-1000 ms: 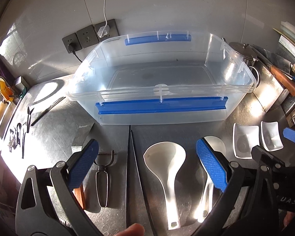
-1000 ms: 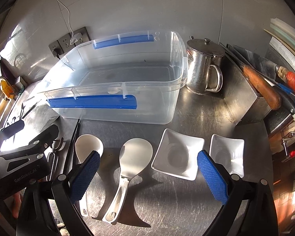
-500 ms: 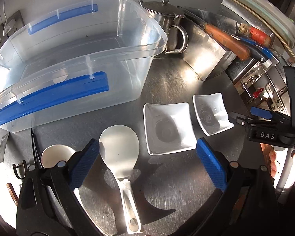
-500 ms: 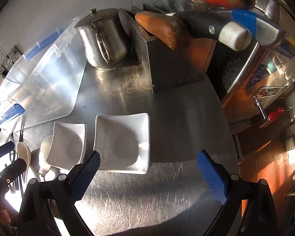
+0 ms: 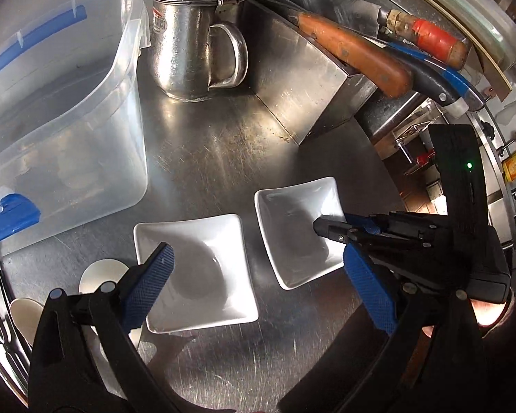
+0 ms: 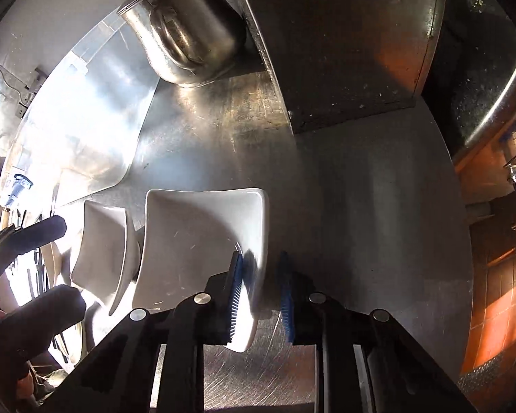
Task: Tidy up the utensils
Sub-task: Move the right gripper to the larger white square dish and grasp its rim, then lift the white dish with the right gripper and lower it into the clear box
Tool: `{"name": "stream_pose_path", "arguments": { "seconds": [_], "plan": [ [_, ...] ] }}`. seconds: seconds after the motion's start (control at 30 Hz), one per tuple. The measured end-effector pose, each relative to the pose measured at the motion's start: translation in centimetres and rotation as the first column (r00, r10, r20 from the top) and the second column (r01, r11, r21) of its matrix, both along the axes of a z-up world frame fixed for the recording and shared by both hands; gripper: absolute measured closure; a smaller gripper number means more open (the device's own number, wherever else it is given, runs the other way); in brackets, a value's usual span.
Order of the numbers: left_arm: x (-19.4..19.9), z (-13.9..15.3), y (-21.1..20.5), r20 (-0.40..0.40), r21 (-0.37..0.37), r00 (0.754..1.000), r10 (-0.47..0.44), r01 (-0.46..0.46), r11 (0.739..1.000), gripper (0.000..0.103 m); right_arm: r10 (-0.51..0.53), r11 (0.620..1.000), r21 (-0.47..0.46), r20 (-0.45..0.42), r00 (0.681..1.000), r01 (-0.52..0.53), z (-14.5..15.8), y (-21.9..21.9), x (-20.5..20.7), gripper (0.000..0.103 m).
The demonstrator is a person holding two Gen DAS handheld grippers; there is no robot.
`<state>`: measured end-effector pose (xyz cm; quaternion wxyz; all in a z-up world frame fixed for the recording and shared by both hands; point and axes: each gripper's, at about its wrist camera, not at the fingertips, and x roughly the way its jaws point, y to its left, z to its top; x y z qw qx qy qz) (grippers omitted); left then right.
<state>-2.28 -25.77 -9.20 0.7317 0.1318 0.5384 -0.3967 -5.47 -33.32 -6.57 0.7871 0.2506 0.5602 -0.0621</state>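
Bare tabletop (image 5: 206,151) is left open between the clear bin (image 5: 86,137), the steel pot (image 5: 189,41) and the knife block (image 5: 302,79), while nearer ground is taken by two white dishes (image 5: 196,272).

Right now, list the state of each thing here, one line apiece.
Right gripper: closed on the smaller white square dish's rim.
Smaller white square dish: empty, gripped at its right rim.
Left gripper: open, holding nothing.
Larger white square dish: empty, ungripped.
Clear plastic bin: lidless, empty.
Steel lidded jug: lid shut, upright.

Two white square dishes (image 5: 203,268) (image 5: 297,230); one clear bin (image 5: 62,110); one steel pot (image 5: 192,34); roughly three knife handles (image 5: 357,55); two white spoons (image 5: 103,275), partly hidden.
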Motion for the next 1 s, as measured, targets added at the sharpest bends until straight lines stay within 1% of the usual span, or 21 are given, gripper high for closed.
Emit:
{"name": "stream_pose_path", "arguments": {
  "seconds": [0.1, 0.3, 0.37, 0.43, 0.47, 0.5, 0.53, 0.57, 0.6, 0.63, 0.67, 0.7, 0.73, 0.77, 0.8, 0.87, 0.93, 1.0],
  "plan": [
    [-0.3, 0.0, -1.1, -0.005, -0.021, 1.000, -0.013, 0.013, 1.000, 0.008, -0.022, 0.999, 0.031, -0.011, 1.000, 0.023, 0.2, -0.7, -1.0, 0.092],
    [-2.7, 0.1, -3.9, 0.006, -0.053, 0.995, -0.095, 0.095, 0.994, 0.008, -0.092, 0.996, 0.012, -0.043, 0.995, 0.093, 0.5, -2.5, -5.1, 0.091],
    [-3.6, -0.4, -5.1, -0.007, -0.055, 0.992, -0.123, 0.122, 0.991, 0.008, -0.107, 0.994, -0.002, -0.053, 0.993, 0.107, 0.6, -2.6, -6.3, 0.091],
    [-4.6, -1.4, -6.4, -0.038, -0.030, 0.987, -0.159, 0.158, 0.987, 0.018, -0.118, 0.993, -0.010, -0.061, 0.991, 0.118, 0.7, -2.5, -7.2, 0.091],
    [-5.0, -2.0, -6.9, -0.057, -0.009, 0.983, -0.174, 0.173, 0.985, 0.028, -0.126, 0.992, -0.006, -0.062, 0.990, 0.126, 0.8, -2.4, -7.5, 0.091],
    [-5.4, -2.6, -7.4, -0.079, 0.013, 0.979, -0.188, 0.189, 0.982, 0.034, -0.134, 0.991, -0.005, -0.062, 0.989, 0.134, 0.6, -2.5, -7.9, 0.091],
    [-5.7, -3.4, -7.8, -0.096, 0.036, 0.976, -0.195, 0.199, 0.979, 0.037, -0.140, 0.990, -0.004, -0.062, 0.988, 0.140, 0.2, -2.3, -7.7, 0.091],
    [-6.0, -4.0, -8.1, -0.109, 0.056, 0.974, -0.197, 0.204, 0.977, 0.043, -0.147, 0.989, -0.002, -0.060, 0.987, 0.147, -0.1, -2.3, -8.1, 0.091],
    [-6.3, -4.7, -8.3, -0.125, 0.069, 0.972, -0.199, 0.209, 0.976, 0.045, -0.153, 0.988, 0.003, -0.059, 0.986, 0.154, 0.1, -2.5, -8.7, 0.091],
    [-6.3, -5.5, -8.8, -0.145, 0.077, 0.969, -0.200, 0.213, 0.974, 0.046, -0.158, 0.987, 0.009, -0.058, 0.986, 0.159, 0.0, -2.5, -9.0, 0.091],
    [-6.4, -6.1, -9.0, -0.163, 0.085, 0.966, -0.198, 0.214, 0.973, 0.051, -0.163, 0.986, 0.015, -0.057, 0.985, 0.164, -0.1, -2.4, -9.2, 0.091],
    [-6.4, -6.7, -9.2, -0.181, 0.091, 0.964, -0.195, 0.214, 0.972, 0.060, -0.166, 0.986, 0.023, -0.054, 0.985, 0.167, -0.4, -2.5, -8.8, 0.091],
    [-6.4, -6.9, -9.6, -0.181, 0.086, 0.964, -0.193, 0.211, 0.974, 0.063, -0.168, 0.985, 0.030, -0.052, 0.984, 0.170, -0.6, -2.8, -8.9, 0.091],
    [-6.6, -6.9, -9.9, -0.168, 0.075, 0.966, -0.195, 0.210, 0.975, 0.070, -0.172, 0.984, 0.038, -0.049, 0.984, 0.174, -0.7, -2.8, -9.0, 0.091],
    [-6.6, -7.2, -10.2, -0.174, 0.080, 0.963, -0.204, 0.221, 0.972, 0.084, -0.175, 0.983, 0.047, -0.047, 0.983, 0.178, -0.8, -2.9, -9.0, 0.091],
    [-7.0, -7.8, -10.9, -0.190, 0.064, 0.957, -0.219, 0.235, 0.970, 0.091, -0.187, 0.980, 0.059, -0.046, 0.981, 0.190, -1.3, -3.3, -9.4, 0.091],
    [-7.3, -7.8, -11.2, -0.177, 0.063, 0.958, -0.224, 0.238, 0.969, 0.091, -0.197, 0.978, 0.062, -0.046, 0.979, 0.200, -1.3, -3.7, -9.9, 0.091],
    [-7.5, -7.6, -11.2, -0.183, 0.042, 0.958, -0.222, 0.233, 0.972, 0.095, -0.219, 0.974, 0.057, -0.041, 0.975, 0.221, -1.3, -3.9, -10.3, 0.092]
  ]
}}
